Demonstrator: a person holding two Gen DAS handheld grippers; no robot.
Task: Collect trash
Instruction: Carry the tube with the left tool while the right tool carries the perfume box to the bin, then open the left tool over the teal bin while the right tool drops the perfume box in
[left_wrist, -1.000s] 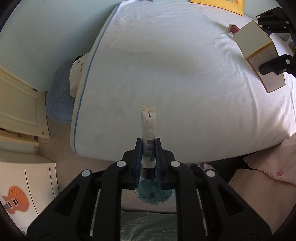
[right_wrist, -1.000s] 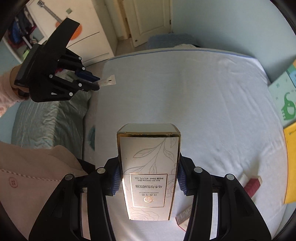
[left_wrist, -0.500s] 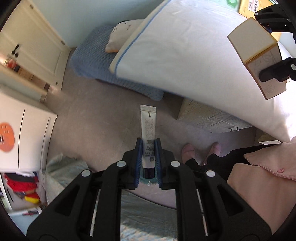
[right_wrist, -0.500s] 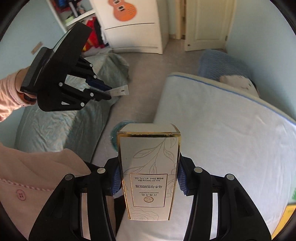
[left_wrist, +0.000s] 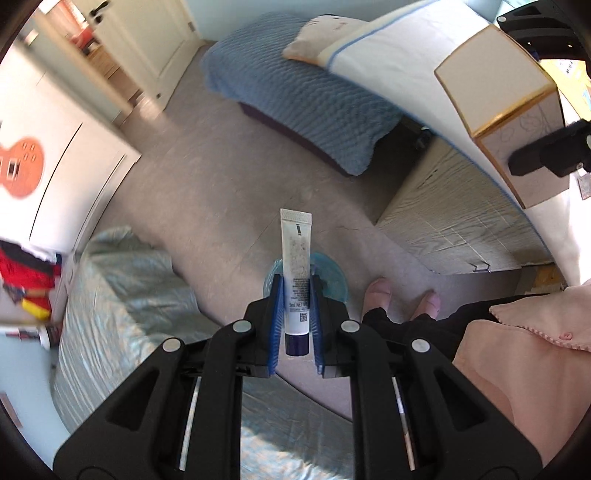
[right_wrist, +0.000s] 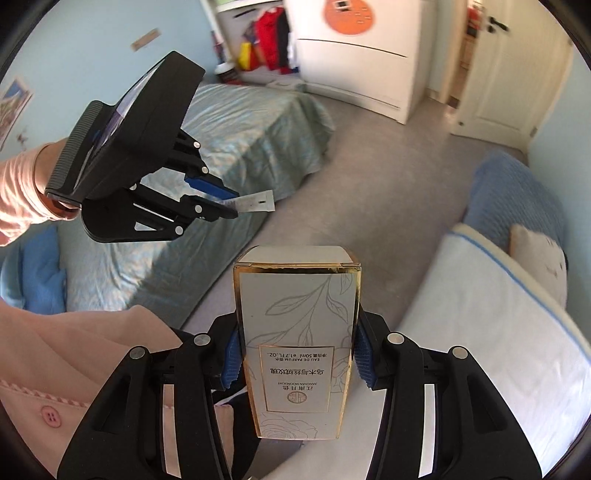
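Both pieces of trash are in hand, neither yet dropped: the left gripper (left_wrist: 295, 295) pinches a small tube (left_wrist: 295, 254) directly above the teal bin (left_wrist: 332, 280) on the floor, while the right gripper (right_wrist: 297, 354) clamps a perfume box (right_wrist: 297, 343) farther from the bin, near the bed (left_wrist: 413, 55).

White tube (left_wrist: 294, 266) with grey speckling, dark navy cap, black print. Perfume box (right_wrist: 297, 343): white faces, gold edging, fine grey leaf and rose line-drawing. Black gripper frames, blue ribbed pads (left_wrist: 276, 321). Beyond the tube: translucent teal bin (left_wrist: 332, 280), grey floor (left_wrist: 207, 192). Left of the tube: pale green-grey sheet (left_wrist: 118, 295), faintly striped sheen; white wardrobe (left_wrist: 55, 147) bearing orange guitar graphic (left_wrist: 20, 166). Above the tube: blue quilted cover (left_wrist: 306, 99), wavy texture; white mattress (left_wrist: 399, 55) with blue piping. Pink sleeve (right_wrist: 18, 192), pink slippers (left_wrist: 378, 291).
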